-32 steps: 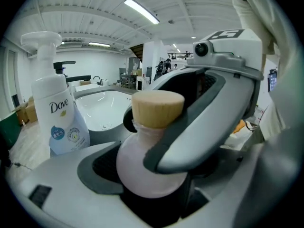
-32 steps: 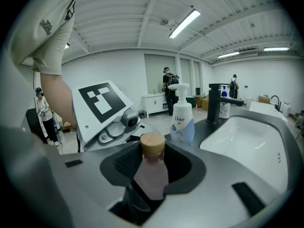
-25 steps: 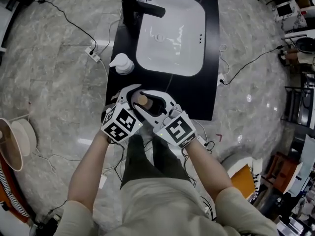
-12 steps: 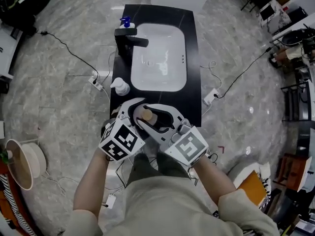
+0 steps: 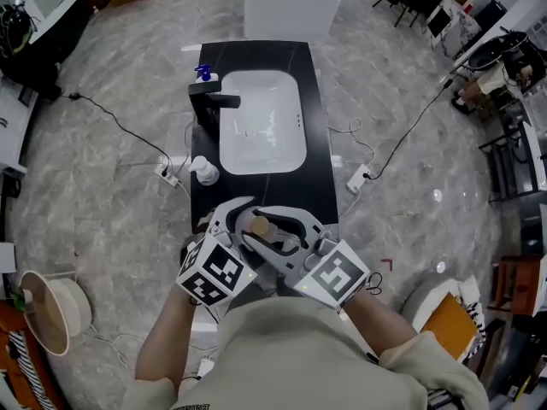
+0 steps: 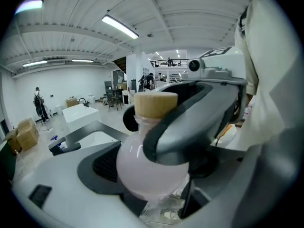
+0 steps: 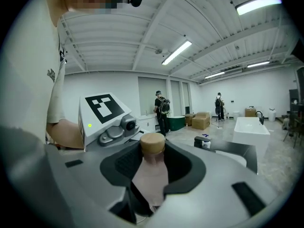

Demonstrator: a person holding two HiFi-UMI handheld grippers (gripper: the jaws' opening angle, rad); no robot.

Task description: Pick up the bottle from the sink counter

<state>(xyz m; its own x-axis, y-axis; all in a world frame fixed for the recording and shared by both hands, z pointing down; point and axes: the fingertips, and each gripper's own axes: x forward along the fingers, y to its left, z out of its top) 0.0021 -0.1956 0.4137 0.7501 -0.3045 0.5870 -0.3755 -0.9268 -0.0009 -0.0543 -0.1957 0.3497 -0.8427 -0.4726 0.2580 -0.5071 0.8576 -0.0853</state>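
Observation:
A pink bottle (image 5: 265, 233) with a round belly and a tan cork cap (image 5: 259, 226) hangs in the air over the near end of the black sink counter (image 5: 320, 186). Both grippers hold it. My left gripper (image 5: 242, 222) comes in from the left and my right gripper (image 5: 278, 231) from the right, their jaws crossing around the bottle. In the left gripper view the bottle (image 6: 152, 167) fills the space between the left gripper's (image 6: 152, 179) pads, with the other gripper's jaw laid across it. In the right gripper view the bottle (image 7: 151, 177) stands upright inside the right gripper (image 7: 153, 182).
Far below lie the white basin (image 5: 261, 135), a black faucet (image 5: 209, 105), a white soap dispenser (image 5: 203, 171) and a blue bottle (image 5: 202, 73). Cables and a power strip (image 5: 167, 171) trail over the marble floor. A white block (image 5: 286, 2) stands beyond the counter.
Both grippers have risen together with the bottle between them. The counter and sink now look smaller and farther below.

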